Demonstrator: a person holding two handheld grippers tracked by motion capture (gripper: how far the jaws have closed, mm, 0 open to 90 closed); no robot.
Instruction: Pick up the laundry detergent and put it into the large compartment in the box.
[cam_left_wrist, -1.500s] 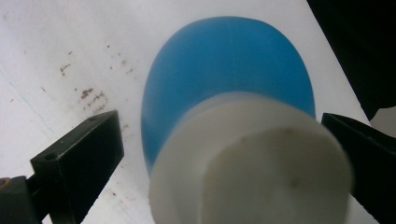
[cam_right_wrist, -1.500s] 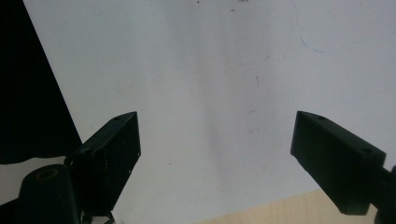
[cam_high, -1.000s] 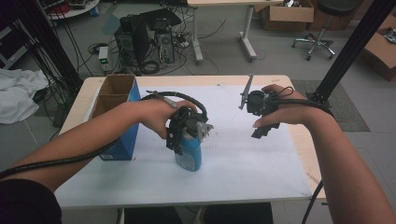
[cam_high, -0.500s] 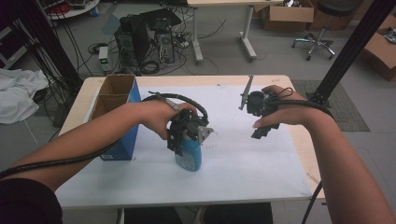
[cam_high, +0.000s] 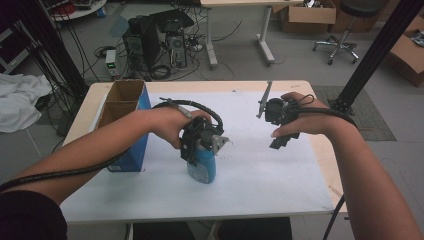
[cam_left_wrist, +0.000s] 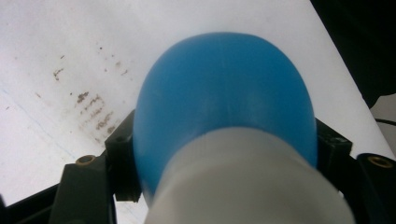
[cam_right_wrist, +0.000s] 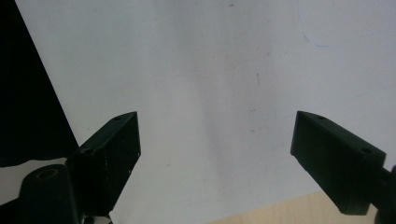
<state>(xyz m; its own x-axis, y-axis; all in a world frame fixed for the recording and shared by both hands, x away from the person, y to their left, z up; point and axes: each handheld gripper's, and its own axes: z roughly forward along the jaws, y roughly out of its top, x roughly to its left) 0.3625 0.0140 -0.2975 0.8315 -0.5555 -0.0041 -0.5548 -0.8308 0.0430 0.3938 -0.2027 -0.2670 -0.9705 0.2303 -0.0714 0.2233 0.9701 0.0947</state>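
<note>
The left gripper (cam_high: 202, 145) stands over the blue bottle (cam_high: 203, 167), which sits on the white sheet (cam_high: 250, 180) covering the desk (cam_high: 320, 87), a little toward seven o'clock from the sheet's middle in the high view. Its jaws have just been closing, and the bottle is between them. In the left gripper view the two black jaws press against the bottle (cam_left_wrist: 224, 102) at nine and three o'clock, right where the blue body meets its pale grey-white neck, so the bottle is gripped. The left hand (cam_high: 170, 125) wraps the gripper body from ten o'clock, and a thick black cable (cam_high: 200, 106) loops over it.

The right gripper (cam_high: 282, 125) hangs above the sheet at about two o'clock from the bottle, well apart from it, carried by the right hand (cam_high: 305, 117). In the right gripper view its jaws stand wide apart with nothing between them, bare white sheet (cam_right_wrist: 210, 93) beneath, and a strip of wood edge at five o'clock.

A cardboard box with blue sides (cam_high: 125, 107) stands on the desk at nine o'clock from the bottle, its top open, near the left forearm. Faint brown smudges (cam_left_wrist: 93, 112) mark the sheet beside the bottle, at ten o'clock in the left gripper view.
</note>
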